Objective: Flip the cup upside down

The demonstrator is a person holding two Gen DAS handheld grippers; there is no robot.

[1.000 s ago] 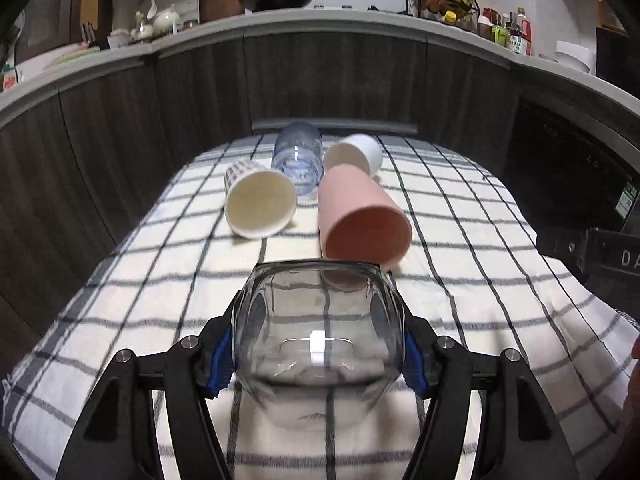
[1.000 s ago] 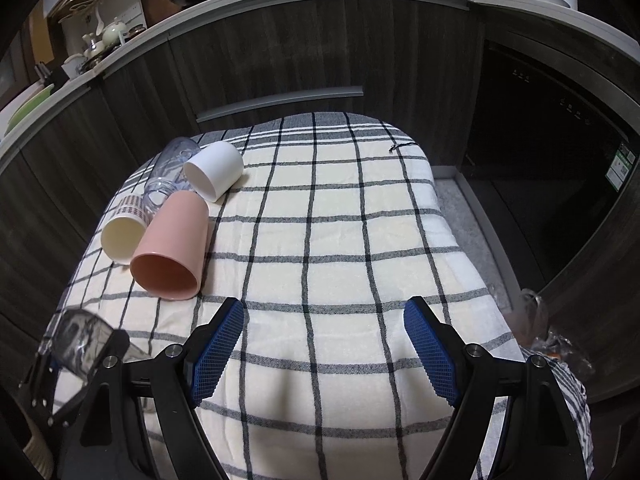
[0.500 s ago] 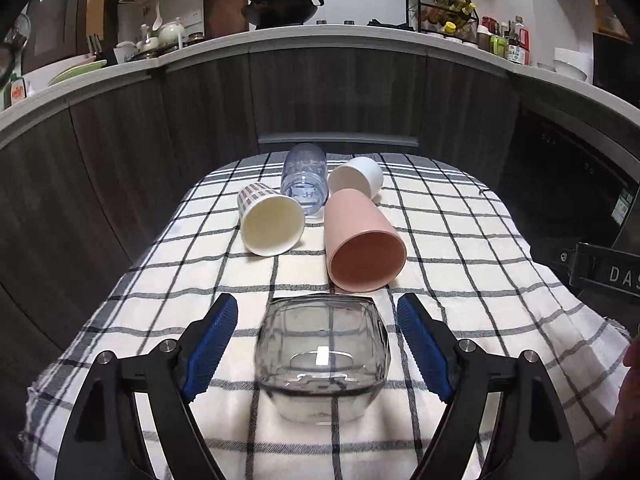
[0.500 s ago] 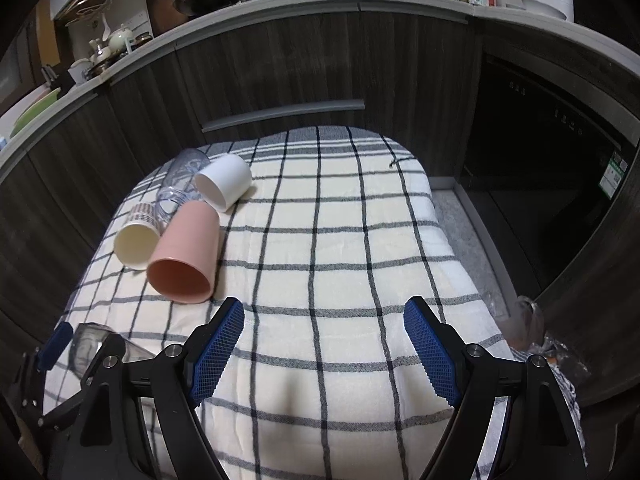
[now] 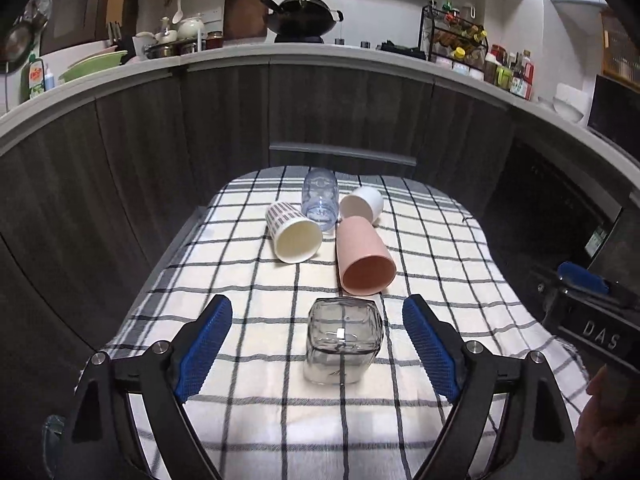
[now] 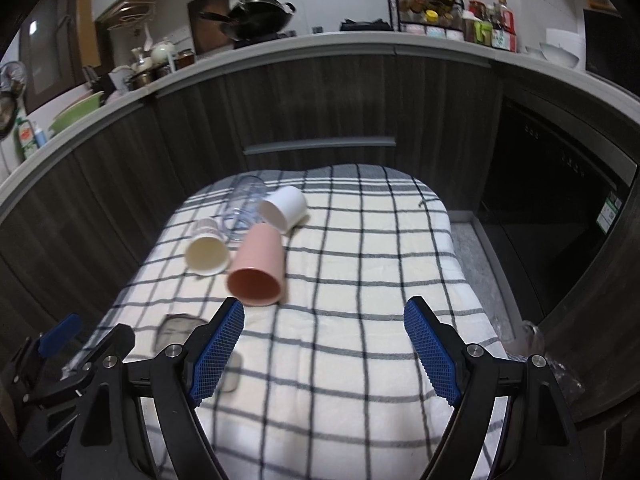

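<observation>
A clear square glass cup [image 5: 342, 340] stands upside down on the checked cloth [image 5: 440, 248], free between the wide-open blue pads of my left gripper [image 5: 318, 344], which is back from it. In the right wrist view the glass [image 6: 176, 326] is partly hidden behind the left finger of my open, empty right gripper [image 6: 324, 348]. Beyond lie on their sides a pink cup [image 5: 362, 256], a cream striped cup [image 5: 294, 232], a clear bluish cup [image 5: 320, 200] and a white cup [image 5: 362, 204].
The cloth-covered table [image 6: 360, 280] is ringed by dark cabinet fronts [image 5: 340, 112]. A counter [image 5: 240, 52] with a wok, dishes and bottles runs behind. The right gripper's body [image 5: 588, 292] shows at the right edge of the left wrist view.
My left gripper opened and let go of the clear glass, which now stands on the cloth. Both grippers have pulled back and risen, so the table looks farther away.
</observation>
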